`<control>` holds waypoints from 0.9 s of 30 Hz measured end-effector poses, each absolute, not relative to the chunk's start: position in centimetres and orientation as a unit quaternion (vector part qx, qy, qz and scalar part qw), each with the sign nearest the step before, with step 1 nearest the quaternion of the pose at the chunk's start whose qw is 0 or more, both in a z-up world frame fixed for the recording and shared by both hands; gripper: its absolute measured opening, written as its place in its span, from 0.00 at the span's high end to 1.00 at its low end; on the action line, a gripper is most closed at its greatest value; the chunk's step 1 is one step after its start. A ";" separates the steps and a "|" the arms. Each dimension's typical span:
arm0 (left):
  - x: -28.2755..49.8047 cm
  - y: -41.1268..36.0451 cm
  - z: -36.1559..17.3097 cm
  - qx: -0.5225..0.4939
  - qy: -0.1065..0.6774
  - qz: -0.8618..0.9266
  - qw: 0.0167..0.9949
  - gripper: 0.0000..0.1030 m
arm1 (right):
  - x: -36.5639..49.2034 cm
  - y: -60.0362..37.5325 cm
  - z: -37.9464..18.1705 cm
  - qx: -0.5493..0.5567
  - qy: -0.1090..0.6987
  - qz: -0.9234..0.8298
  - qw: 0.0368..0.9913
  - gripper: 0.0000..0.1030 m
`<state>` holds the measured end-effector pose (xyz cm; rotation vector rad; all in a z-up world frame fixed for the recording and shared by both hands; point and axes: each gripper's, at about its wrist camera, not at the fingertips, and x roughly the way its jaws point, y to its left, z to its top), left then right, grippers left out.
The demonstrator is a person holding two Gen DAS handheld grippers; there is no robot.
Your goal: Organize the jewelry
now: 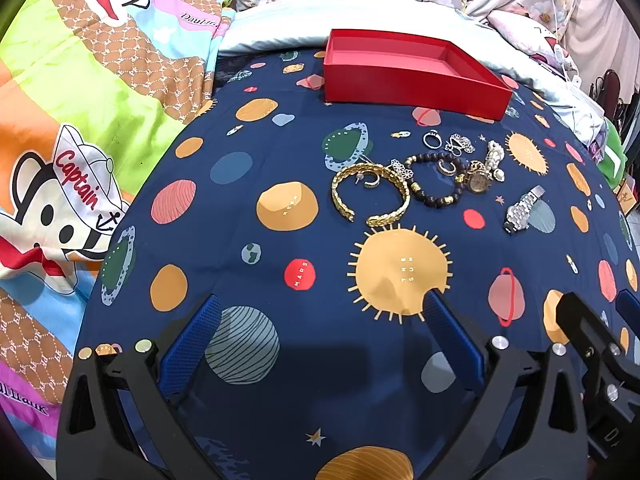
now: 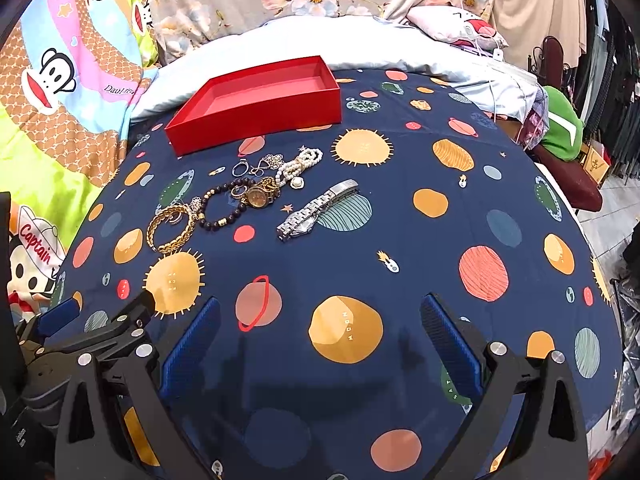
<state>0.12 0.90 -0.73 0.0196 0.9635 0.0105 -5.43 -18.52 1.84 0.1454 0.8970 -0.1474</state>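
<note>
Both sets of fingers gape wide, gripping nothing — left gripper (image 1: 320, 328) and right gripper (image 2: 320, 332) low in frame over the planet-print sheet (image 2: 400, 240). Jewelry pile (image 2: 240, 196) sits mid-frame, red box (image 2: 256, 100) empty above it. Risk ahead — tangled pieces dragging neighbours, thin rings slipping on soft bedding.

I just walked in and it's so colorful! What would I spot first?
Probably the bright red box, open and empty, at the far side of the navy planet-print cloth. Just in front of it lies a glittery jumble of jewelry: a gold bangle, a dark bead bracelet, pearls and a silver watch. Both grippers wait open, nearer the cameras.
</note>
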 end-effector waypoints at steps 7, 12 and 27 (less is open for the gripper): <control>0.1 0.9 -0.9 0.007 0.466 0.004 0.885 0.04 | -5.3 -18.5 1.6 0.071 0.435 -0.072 0.895 0.05; 0.3 0.9 -1.2 0.005 0.469 0.007 0.883 0.04 | -5.1 -18.8 1.3 0.073 0.438 -0.074 0.893 0.05; 2.7 4.7 -1.1 -0.005 0.467 0.042 0.883 0.04 | 0.0 -19.7 0.2 0.088 0.445 -0.086 0.887 0.13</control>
